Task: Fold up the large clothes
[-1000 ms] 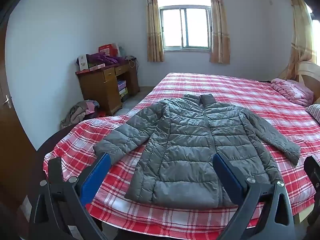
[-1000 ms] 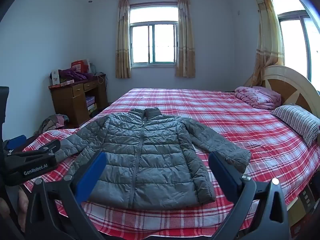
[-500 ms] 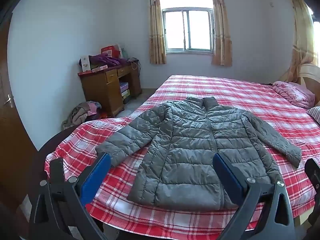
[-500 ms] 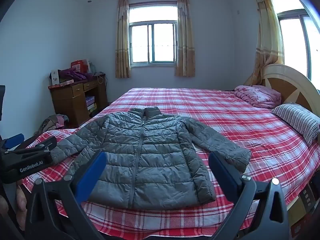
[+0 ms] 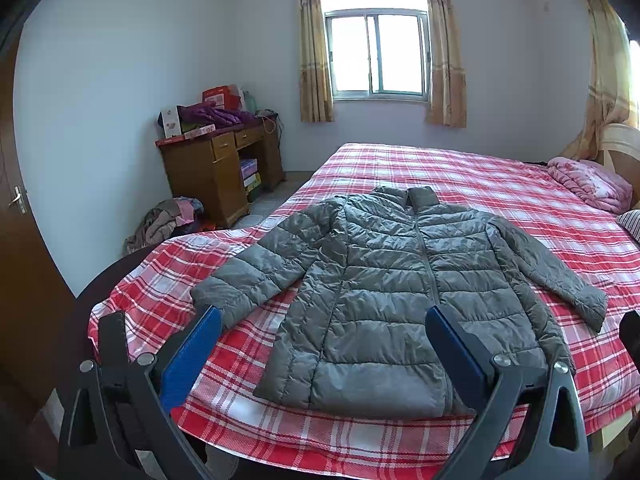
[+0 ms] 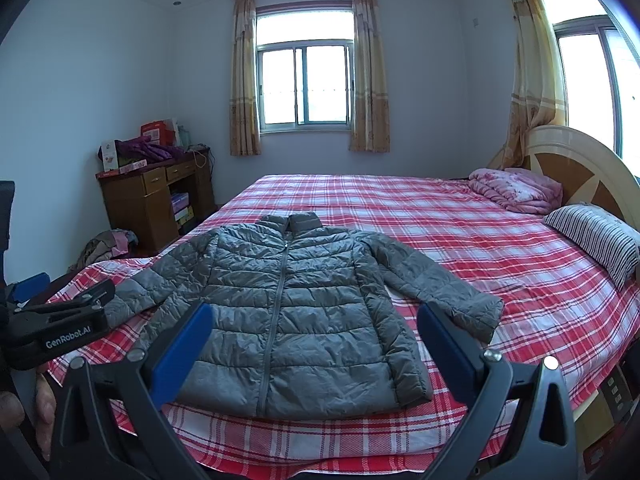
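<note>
A grey quilted puffer jacket [image 5: 384, 280] [image 6: 280, 300] lies flat, zipped, front up, on the red plaid bed [image 5: 500, 184] [image 6: 440, 232], collar toward the window and both sleeves spread out. My left gripper [image 5: 324, 320] hovers open in front of the jacket's hem, short of the bed's near edge, with nothing between its blue pads. Off toward the right half of the hem, my right gripper [image 6: 314, 316] is open too and holds nothing. The left gripper's black body [image 6: 60, 320] shows at the left edge of the right wrist view.
A folded pink quilt [image 6: 516, 190] and a striped pillow [image 6: 596, 236] lie by the headboard [image 6: 580, 168] at the right. A wooden desk [image 5: 216, 168] with boxes stands at the left wall, a heap of clothes [image 5: 164, 220] on the floor beside it. A door [image 5: 16, 240] is far left.
Both views have shifted slightly: the jacket sits a little lower and nearer in the left wrist view. Both grippers stay open and the jacket has not moved.
</note>
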### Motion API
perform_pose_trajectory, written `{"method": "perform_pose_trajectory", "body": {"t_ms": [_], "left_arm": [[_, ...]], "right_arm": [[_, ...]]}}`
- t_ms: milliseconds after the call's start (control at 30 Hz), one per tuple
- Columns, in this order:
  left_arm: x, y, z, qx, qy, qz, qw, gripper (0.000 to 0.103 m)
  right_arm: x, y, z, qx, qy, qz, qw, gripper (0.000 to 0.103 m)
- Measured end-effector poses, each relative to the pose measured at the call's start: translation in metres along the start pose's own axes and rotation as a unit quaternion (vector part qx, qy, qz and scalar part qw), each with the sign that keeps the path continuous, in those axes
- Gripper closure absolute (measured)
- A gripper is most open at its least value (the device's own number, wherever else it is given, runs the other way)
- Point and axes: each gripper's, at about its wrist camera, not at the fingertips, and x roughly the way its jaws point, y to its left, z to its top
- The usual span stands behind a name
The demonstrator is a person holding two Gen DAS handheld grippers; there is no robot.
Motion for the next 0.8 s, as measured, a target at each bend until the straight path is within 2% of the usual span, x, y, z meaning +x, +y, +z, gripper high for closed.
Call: {"method": "perform_pose_trajectory", "body": {"t_ms": [800], "left_arm": [[0.0005, -0.0002, -0.0010, -0.002, -0.007, 0.002, 1.0000, 0.001]], "right_arm": [[0.0002, 0.0002, 0.0006, 0.002, 0.001, 0.002, 1.000, 0.000]]}}
